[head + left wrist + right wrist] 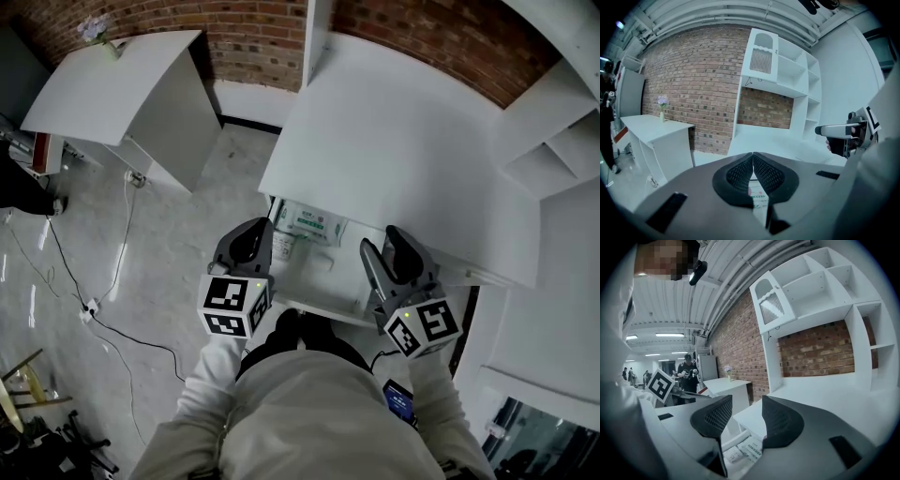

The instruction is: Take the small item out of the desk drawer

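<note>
Below the white desk top [394,141] a drawer [319,305] stands pulled out. In it lie a white packet with green print [311,223] and a smaller white item [282,247]. My left gripper [253,232] hovers over the drawer's left part. Its jaws are shut tip to tip with nothing between them [753,161], and the printed packet [759,199] shows below them. My right gripper [380,248] hangs over the drawer's right part. Its jaws stand open and empty [746,413], well above the packets [749,449].
A second white desk [122,84] with a flower vase [98,33] stands at the left. Cables [112,323] lie on the grey floor. A white shelf unit [562,141] rises at the desk's right, with a brick wall behind. People [686,373] stand far off.
</note>
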`<state>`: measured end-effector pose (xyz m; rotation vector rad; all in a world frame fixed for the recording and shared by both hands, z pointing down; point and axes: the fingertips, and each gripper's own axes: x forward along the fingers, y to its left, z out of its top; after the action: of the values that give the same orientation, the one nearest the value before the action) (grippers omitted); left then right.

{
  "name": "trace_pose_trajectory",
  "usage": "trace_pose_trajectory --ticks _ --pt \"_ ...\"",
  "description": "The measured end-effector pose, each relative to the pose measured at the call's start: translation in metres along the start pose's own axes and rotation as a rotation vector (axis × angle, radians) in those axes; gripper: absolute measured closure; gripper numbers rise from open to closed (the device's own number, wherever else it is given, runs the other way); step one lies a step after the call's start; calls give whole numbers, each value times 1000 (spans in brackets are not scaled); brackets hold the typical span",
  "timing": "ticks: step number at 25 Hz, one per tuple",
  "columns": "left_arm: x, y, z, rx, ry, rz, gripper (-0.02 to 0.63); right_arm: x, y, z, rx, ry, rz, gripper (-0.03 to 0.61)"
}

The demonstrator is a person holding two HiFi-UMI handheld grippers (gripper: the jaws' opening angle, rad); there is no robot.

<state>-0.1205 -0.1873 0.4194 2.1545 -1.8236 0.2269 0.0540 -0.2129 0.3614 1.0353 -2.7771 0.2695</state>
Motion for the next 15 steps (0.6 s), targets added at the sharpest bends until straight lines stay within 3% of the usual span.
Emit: trace_pose_trajectory --ticks 7,15 --pt "-2 16 1 -37 3 98 595 29 1 -12 -13 66 111 354" --pt "-8 28 -9 -67 14 205 594 57 13 -53 -46 177 259 354"
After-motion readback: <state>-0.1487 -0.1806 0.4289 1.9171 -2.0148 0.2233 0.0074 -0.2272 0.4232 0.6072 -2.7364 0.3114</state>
